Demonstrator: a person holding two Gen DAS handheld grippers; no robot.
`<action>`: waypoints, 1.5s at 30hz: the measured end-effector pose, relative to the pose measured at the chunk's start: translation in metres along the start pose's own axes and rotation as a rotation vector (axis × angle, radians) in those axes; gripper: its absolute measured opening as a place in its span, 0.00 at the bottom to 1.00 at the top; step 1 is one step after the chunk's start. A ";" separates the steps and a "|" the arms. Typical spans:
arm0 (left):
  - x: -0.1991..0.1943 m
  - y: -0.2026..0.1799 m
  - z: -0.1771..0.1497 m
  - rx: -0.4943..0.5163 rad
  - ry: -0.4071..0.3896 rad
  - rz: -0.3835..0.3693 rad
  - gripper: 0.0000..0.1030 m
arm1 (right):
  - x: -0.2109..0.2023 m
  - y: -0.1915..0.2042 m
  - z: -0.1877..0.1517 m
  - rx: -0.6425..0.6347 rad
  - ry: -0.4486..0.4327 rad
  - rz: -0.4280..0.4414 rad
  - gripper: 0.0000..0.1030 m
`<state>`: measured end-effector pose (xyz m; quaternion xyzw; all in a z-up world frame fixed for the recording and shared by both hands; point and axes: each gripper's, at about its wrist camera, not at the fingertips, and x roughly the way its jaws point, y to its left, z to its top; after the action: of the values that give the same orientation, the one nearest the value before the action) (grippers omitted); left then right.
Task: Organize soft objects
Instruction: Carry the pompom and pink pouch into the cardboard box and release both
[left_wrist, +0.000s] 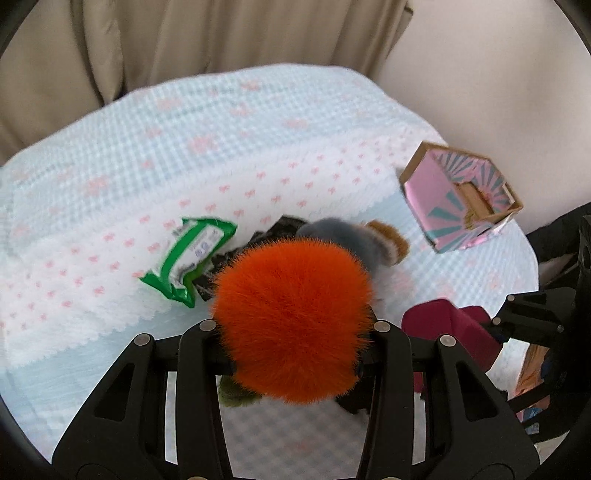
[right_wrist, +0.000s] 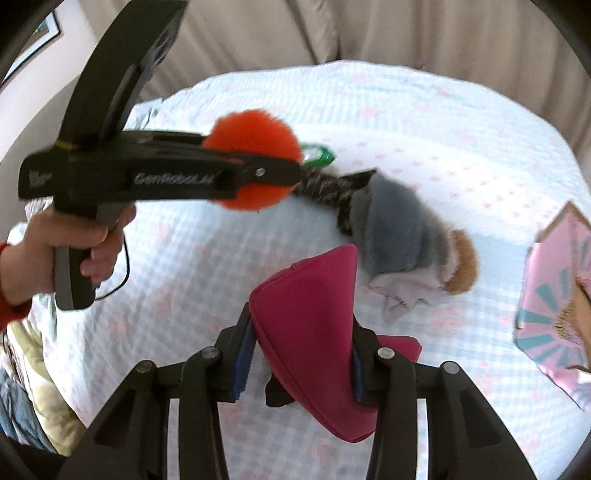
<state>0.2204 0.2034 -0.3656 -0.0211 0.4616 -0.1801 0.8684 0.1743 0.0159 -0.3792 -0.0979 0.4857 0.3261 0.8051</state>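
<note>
In the left wrist view, a green-edged plastic wipes packet (left_wrist: 190, 256) lies left of centre on the pale blue checked cloth with pink bows (left_wrist: 110, 140). Your left gripper (left_wrist: 293, 345) at lower centre is clamped on the fluffy orange pompom (left_wrist: 293, 317). Behind it sit a grey plush piece (left_wrist: 332, 230) and a brown furry tuft (left_wrist: 388, 240); a pink and teal cardboard box (left_wrist: 458, 195) stands at the right. In the right wrist view, your left hand (right_wrist: 79, 240) grips the handle at the left; your right gripper (right_wrist: 299, 373), lower centre, holds the magenta fabric pouch (right_wrist: 314, 332) between its blue pads (right_wrist: 243, 360).
</note>
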 end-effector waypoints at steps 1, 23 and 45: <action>-0.007 -0.004 0.004 0.003 -0.006 0.005 0.37 | -0.010 0.000 0.002 0.011 -0.013 -0.011 0.38; -0.129 -0.139 0.100 -0.016 -0.168 0.037 0.37 | -0.185 -0.054 0.033 0.234 -0.246 -0.194 0.38; 0.044 -0.352 0.192 -0.056 -0.079 0.055 0.37 | -0.246 -0.308 -0.017 0.302 -0.157 -0.222 0.38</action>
<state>0.2946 -0.1653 -0.2195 -0.0397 0.4323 -0.1422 0.8896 0.2752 -0.3352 -0.2287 -0.0034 0.4512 0.1657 0.8769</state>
